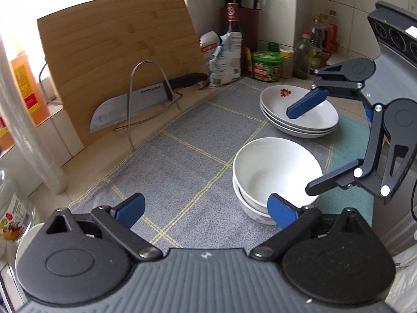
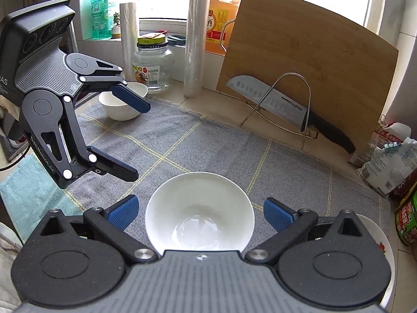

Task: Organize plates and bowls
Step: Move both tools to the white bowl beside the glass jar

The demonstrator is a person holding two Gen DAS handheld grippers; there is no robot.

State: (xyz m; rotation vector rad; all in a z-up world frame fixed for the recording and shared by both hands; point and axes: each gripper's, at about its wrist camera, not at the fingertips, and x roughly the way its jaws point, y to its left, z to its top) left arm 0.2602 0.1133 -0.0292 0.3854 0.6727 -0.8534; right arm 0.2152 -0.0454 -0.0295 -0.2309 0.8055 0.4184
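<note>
You have two bowls (image 1: 276,172) nested in one stack near the grey cloth's (image 1: 182,156) front edge, three plates (image 1: 299,112) stacked at its far right corner, and a single bowl (image 2: 122,101) at the far left corner. Your left gripper (image 1: 207,210) gapes wide and empty; your right gripper (image 2: 199,212) spreads wide around the top bowl, its pads apart from the rim. The lower bowl is mostly hidden. In the right wrist view only a sliver of plate shows.

Three white plates (image 1: 299,114) are stacked at right of the left wrist view. Two nested bowls (image 1: 273,174) sit below them. A third bowl (image 2: 122,101) appears upper left in the right wrist view.
</note>
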